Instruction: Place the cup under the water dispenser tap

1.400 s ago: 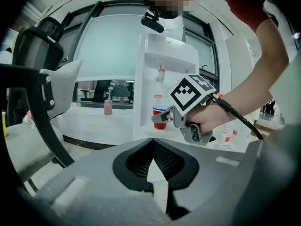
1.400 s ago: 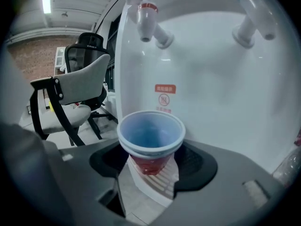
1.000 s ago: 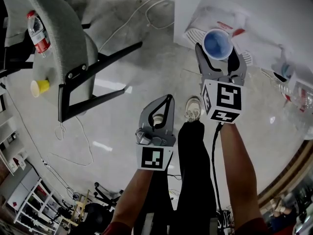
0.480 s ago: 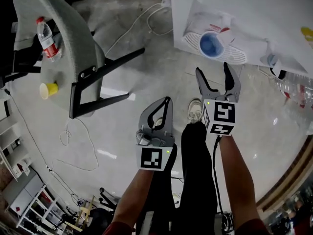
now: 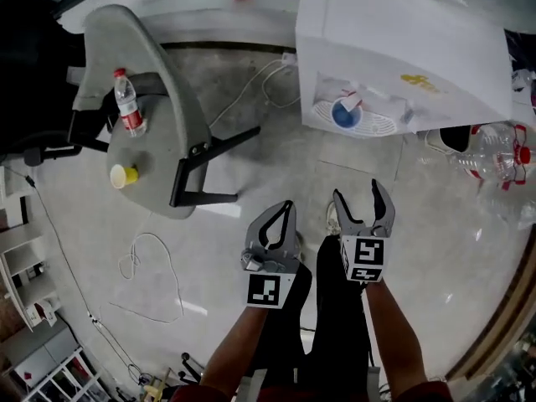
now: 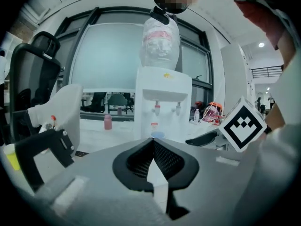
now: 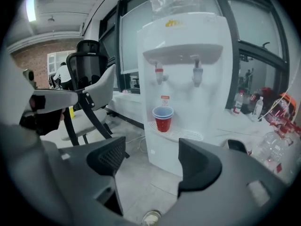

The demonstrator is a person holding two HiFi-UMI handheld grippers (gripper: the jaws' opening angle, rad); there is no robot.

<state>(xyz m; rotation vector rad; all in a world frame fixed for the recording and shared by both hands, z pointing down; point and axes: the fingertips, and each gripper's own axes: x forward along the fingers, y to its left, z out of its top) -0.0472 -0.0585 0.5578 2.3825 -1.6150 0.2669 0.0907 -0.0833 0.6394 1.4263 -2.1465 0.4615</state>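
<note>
A red cup [image 7: 163,118] with a blue inside stands on the drip tray [image 7: 186,135] of the white water dispenser [image 7: 188,36], below its left, red tap [image 7: 160,74]. In the head view the cup [image 5: 344,114] sits in the dispenser's [image 5: 402,48] recess. My right gripper [image 5: 361,198] is open and empty, well back from the cup over the floor; the right gripper view shows its jaws [image 7: 153,157] spread, pointing at the dispenser. My left gripper [image 5: 287,208] is shut on nothing beside it, and its closed tips [image 6: 153,147] face the distant dispenser [image 6: 162,105].
A grey chair [image 5: 142,99] stands to the left with a water bottle [image 5: 128,103] and a yellow cup [image 5: 125,175] on its seat. A cable [image 5: 151,258] loops on the floor. Large water jugs [image 5: 494,153] lie right of the dispenser.
My right gripper let go of the cup on the drip tray and drew back toward me, still open. Both grippers now sit farther from the dispenser.
</note>
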